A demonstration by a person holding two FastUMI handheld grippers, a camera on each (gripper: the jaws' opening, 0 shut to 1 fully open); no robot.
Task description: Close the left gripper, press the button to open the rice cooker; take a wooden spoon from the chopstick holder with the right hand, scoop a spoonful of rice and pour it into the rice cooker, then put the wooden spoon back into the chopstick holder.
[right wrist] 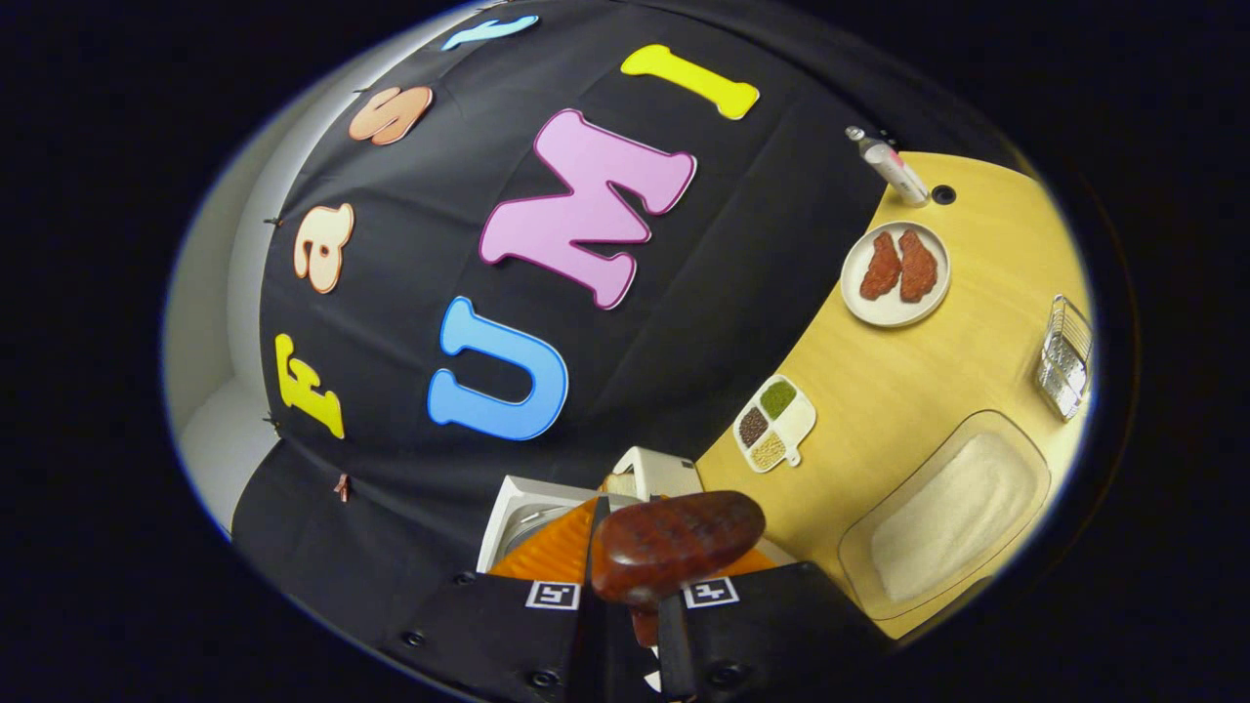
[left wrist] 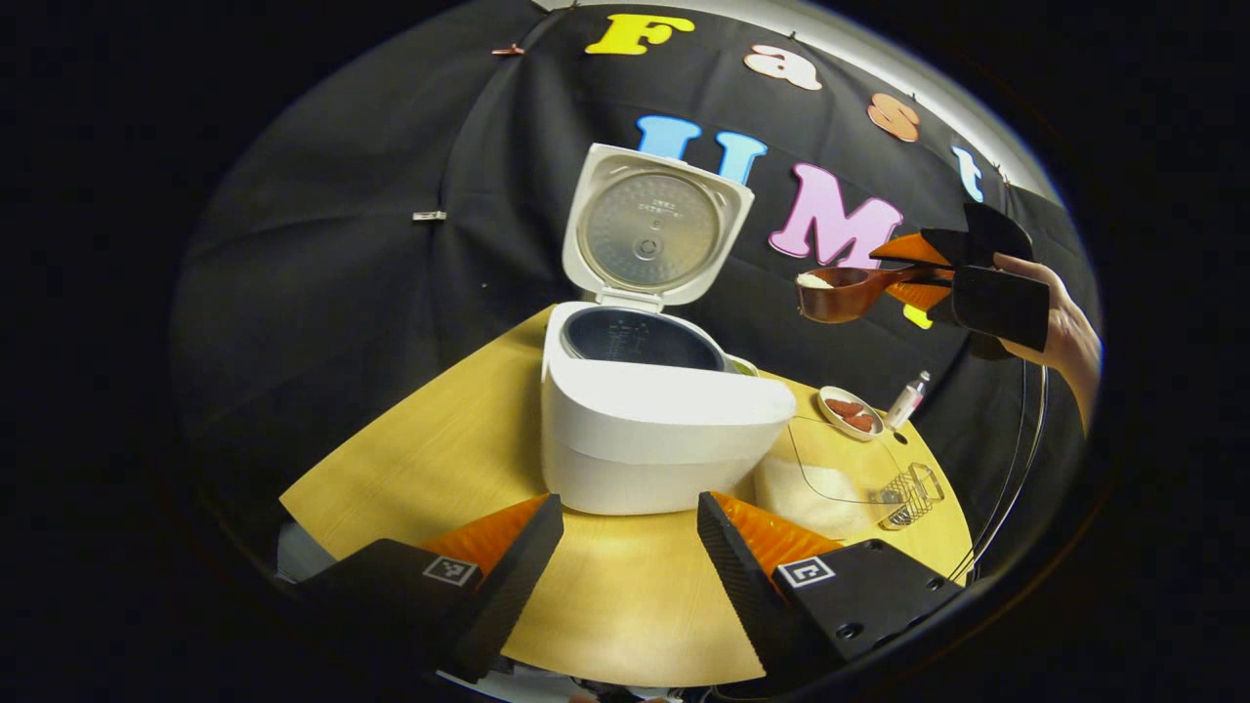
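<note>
Rice cooker [left wrist: 654, 430] stands open on the tabletop [left wrist: 410, 459], lid [left wrist: 652, 229] tipped up and back against the black wall, the dark inner pot [left wrist: 640, 337] bare to view. The left gripper [left wrist: 630, 547] sits low in front of it in the left gripper view, fingers well apart and holding nothing. Right of the cooker lies a clear tray of rice [left wrist: 815, 488], then a wire holder [left wrist: 908, 493] at the near right edge. Farther back are a plate [left wrist: 850, 412] with two reddish pieces and a small bottle [left wrist: 906, 398]. Up in the air, right of the lid, the right gripper [left wrist: 928, 273] — a hand [left wrist: 1060, 327] behind it — is clamped on the handle of the wooden spoon [left wrist: 845, 291], its bowl carrying white rice and pointing toward the cooker. In the right gripper view the spoon handle [right wrist: 674, 547] sits pinched between the fingers, with a four-part dish [right wrist: 774, 425] of grains on the tabletop beyond.
</note>
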